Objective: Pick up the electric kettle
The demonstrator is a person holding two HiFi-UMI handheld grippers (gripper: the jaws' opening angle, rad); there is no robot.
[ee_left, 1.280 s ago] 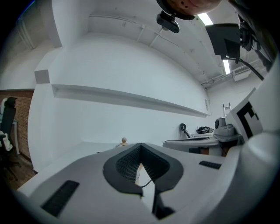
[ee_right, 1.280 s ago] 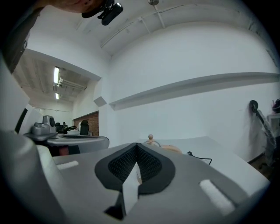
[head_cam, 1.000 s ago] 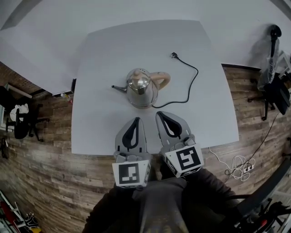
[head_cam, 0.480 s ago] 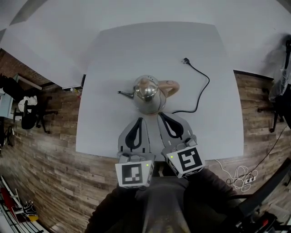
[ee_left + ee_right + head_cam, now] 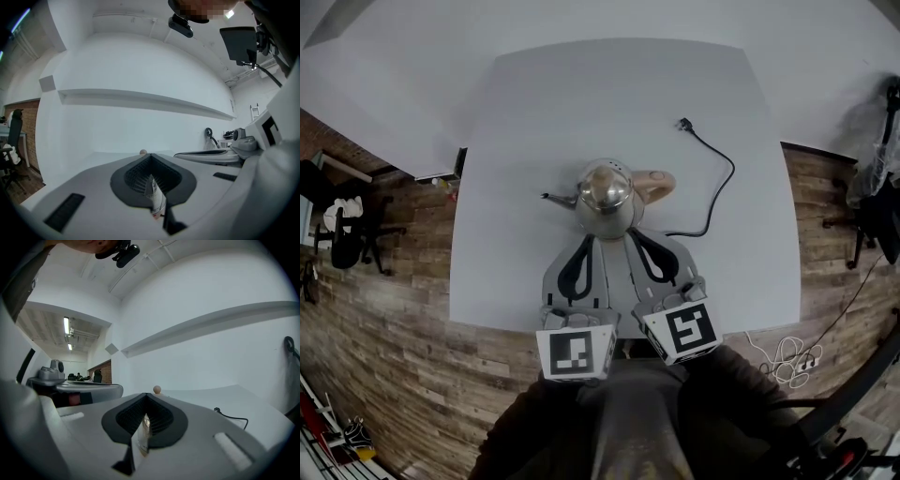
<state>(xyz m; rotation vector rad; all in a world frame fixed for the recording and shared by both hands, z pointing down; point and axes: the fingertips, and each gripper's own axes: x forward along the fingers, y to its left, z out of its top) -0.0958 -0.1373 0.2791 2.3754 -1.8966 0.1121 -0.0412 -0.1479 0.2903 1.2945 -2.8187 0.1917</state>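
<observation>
The silver electric kettle (image 5: 605,195) stands on the white table (image 5: 516,141), with its spout to the left and its beige handle (image 5: 657,182) to the right. My left gripper (image 5: 590,241) and right gripper (image 5: 632,235) lie side by side, both shut and empty, with their tips at the kettle's near side. Whether they touch it I cannot tell. In the left gripper view the kettle's lid knob (image 5: 143,151) peeks over my shut left gripper (image 5: 151,156). The knob (image 5: 157,389) also rises above my shut right gripper (image 5: 145,395) in the right gripper view.
A black power cord (image 5: 727,183) with its plug (image 5: 683,125) lies on the table right of the kettle. Around the table is wooden floor, with an office chair (image 5: 342,239) at the left and loose white cables (image 5: 787,356) at the right.
Both grippers have moved forward across the table towards the kettle, closing the gap until their tips reach its near side. Both stayed shut. The kettle has not shifted.
</observation>
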